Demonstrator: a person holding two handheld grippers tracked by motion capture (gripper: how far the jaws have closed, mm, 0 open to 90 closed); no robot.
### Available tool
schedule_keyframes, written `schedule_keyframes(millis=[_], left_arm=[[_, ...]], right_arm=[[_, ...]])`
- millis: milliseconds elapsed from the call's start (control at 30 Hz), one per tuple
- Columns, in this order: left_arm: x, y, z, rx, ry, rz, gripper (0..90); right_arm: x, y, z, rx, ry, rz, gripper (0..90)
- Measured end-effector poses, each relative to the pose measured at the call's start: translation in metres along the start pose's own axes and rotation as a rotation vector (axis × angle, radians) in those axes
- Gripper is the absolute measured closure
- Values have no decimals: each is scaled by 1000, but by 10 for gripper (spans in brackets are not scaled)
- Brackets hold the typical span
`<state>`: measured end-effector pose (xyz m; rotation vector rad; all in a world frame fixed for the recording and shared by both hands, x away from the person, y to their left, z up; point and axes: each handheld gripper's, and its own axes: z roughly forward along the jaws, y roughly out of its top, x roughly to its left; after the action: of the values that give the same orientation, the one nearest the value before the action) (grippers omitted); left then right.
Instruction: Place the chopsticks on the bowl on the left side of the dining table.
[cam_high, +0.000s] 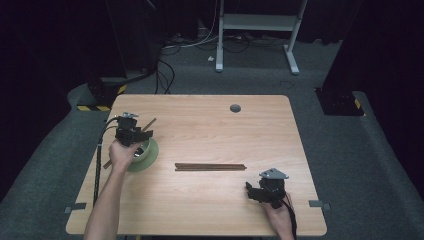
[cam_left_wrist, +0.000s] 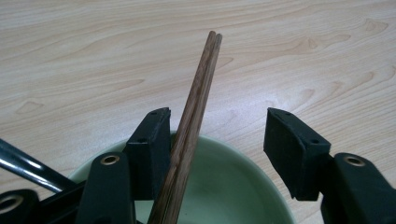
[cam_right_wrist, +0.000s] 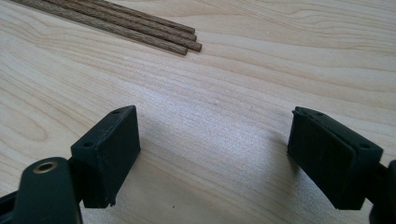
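Note:
A pale green bowl (cam_high: 148, 156) sits on the left of the wooden table (cam_high: 210, 130). A pair of brown chopsticks (cam_high: 150, 123) lies slanted across the bowl's rim. My left gripper (cam_high: 142, 135) hovers over the bowl, open. In the left gripper view the chopstick pair (cam_left_wrist: 194, 112) rests against the left pad (cam_left_wrist: 152, 140); the right pad (cam_left_wrist: 292, 149) stands well apart from it, above the bowl (cam_left_wrist: 224, 186). Several more chopsticks (cam_high: 210, 166) lie flat at mid-table. My right gripper (cam_high: 250, 190) rests low near the front right, open and empty (cam_right_wrist: 212, 135), short of those chopsticks (cam_right_wrist: 140, 25).
A grey round grommet (cam_high: 235, 108) sits in the table's far middle. The left gripper's cable (cam_high: 100, 150) hangs along the table's left edge. Beyond the table are floor cables and a white desk frame (cam_high: 257, 22).

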<state>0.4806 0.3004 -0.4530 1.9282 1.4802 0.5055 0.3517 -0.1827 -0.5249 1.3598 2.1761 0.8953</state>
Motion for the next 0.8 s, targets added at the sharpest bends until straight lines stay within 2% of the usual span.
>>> schedule_keyframes(millis=[233, 433, 800], left_arm=[[1, -5, -1, 5, -7, 14, 435], [-4, -5, -2, -8, -22, 27, 437], [-9, -6, -4, 10, -47, 48, 437]], right_arm=[[0, 0, 0, 0, 0, 0, 165], [0, 0, 0, 0, 0, 0, 165], [0, 0, 0, -1, -1, 0, 165]])
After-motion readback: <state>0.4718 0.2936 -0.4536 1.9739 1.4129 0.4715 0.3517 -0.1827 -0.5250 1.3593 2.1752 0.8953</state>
